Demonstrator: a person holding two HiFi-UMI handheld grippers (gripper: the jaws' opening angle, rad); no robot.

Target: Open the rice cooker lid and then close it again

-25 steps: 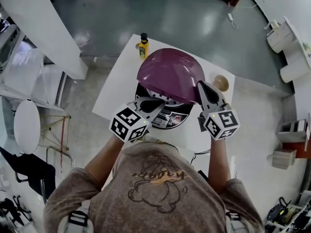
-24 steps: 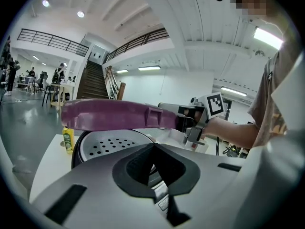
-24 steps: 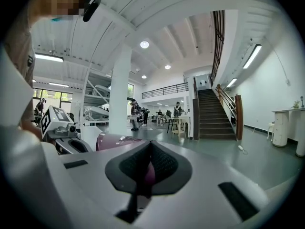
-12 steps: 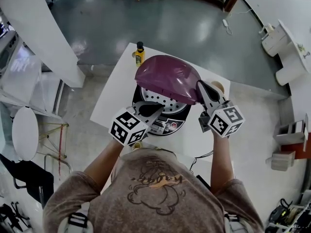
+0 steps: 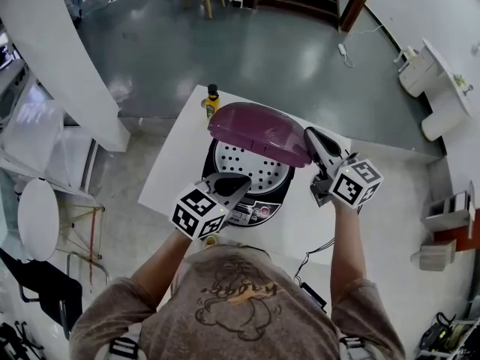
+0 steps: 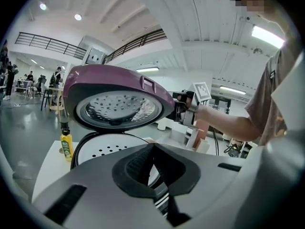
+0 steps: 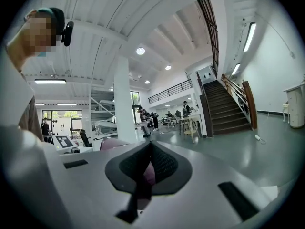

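Nearest me, my left gripper (image 5: pixel 241 180) hovers over the front of the rice cooker (image 5: pixel 225 201), just above its control panel (image 5: pixel 253 214). Its own view shows the jaws together, tips meeting, with nothing between them. It doesn't seem to be working on anything, only waiting close by.

Past it, the cooker sits on the white table (image 5: pixel 174 152) with its mouth uncovered, and I can see a perforated white tray (image 5: pixel 247 167) inside. The purple lid (image 5: pixel 259 132) is lifted on its far-side hinge, tilted up and hanging over the back half of the pot, its metal underside facing me.

My right gripper (image 5: pixel 309 131) is at the lid's right edge, tips touching or just beside the rim. Its jaws are together too. Purple shows beyond them, but I see nothing pinched, so I judge it is nudging the lid, not gripping it.

My reading is that the opening half is done or nearly so. The closing half is left: swing the lid down and press until it latches.

Behind the cooker, a small yellow bottle (image 5: pixel 212 100) stands at the table's far edge.
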